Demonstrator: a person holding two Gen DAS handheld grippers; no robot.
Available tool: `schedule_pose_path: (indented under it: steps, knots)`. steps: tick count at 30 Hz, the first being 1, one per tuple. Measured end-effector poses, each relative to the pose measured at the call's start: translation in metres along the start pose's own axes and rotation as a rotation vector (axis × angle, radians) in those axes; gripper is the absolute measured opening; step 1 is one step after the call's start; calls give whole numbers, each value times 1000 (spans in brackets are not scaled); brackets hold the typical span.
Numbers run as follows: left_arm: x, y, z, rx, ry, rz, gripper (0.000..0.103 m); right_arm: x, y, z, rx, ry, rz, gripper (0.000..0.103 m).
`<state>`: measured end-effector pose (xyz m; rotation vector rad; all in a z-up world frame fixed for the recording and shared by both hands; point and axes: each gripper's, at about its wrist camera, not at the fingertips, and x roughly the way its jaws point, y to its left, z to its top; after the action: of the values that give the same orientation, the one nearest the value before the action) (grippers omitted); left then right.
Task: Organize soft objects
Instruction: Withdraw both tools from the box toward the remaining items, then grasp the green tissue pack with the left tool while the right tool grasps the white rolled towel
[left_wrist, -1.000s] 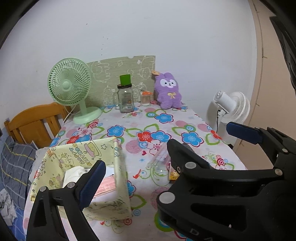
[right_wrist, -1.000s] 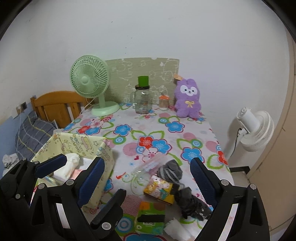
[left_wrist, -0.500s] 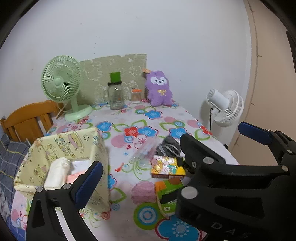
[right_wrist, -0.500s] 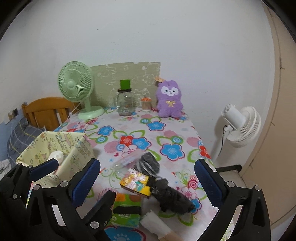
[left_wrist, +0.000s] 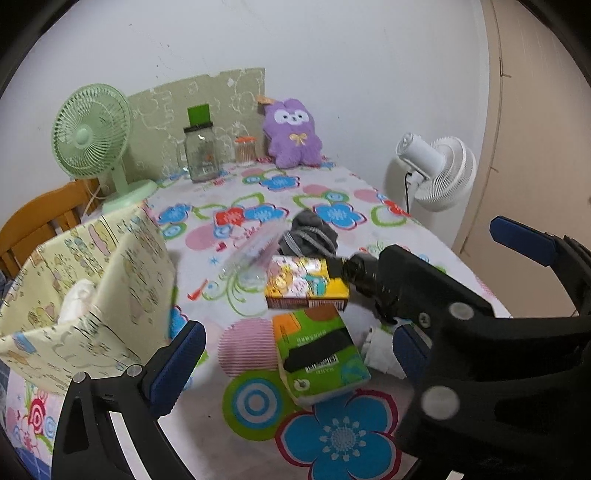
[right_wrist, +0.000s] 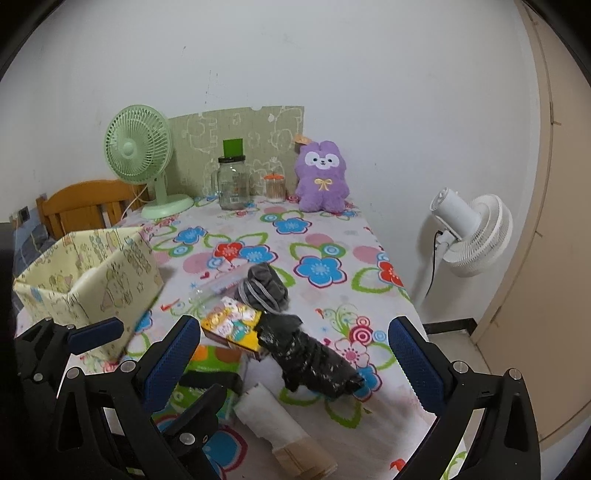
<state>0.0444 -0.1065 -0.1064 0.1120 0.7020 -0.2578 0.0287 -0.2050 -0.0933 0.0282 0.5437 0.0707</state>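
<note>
A pale yellow fabric box stands at the table's left, also in the right wrist view, with white soft things inside. A green tissue pack, a yellow cartoon pack, a grey sock, a black folded umbrella and a white roll lie near the front. A purple plush sits at the back. My left gripper is open above the green pack. My right gripper is open above the umbrella.
A green desk fan, a glass jar and a small orange-lidded jar stand at the back. A clear plastic bag lies mid-table. A white floor fan stands right of the table, a wooden chair left.
Both grippers have drawn back toward the table's front edge and shifted right. The packs, umbrella and roll have come into view under them. Both stay open.
</note>
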Motion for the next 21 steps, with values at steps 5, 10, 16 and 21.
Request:
schedule_pose_path:
  steps: [5, 10, 16, 21]
  knots:
    - [8, -3, -8, 13, 22, -12, 101, 5, -6, -12, 4, 21, -5, 103]
    - [19, -1, -15, -2, 84, -38, 95, 10, -10, -24, 17, 50, -15, 100]
    - [27, 1, -22, -5, 122, -37, 90, 21, -12, -36, 25, 107, -6, 95]
    - [31, -1, -23, 4, 133, -41, 88, 26, -13, -41, 39, 137, -3, 94]
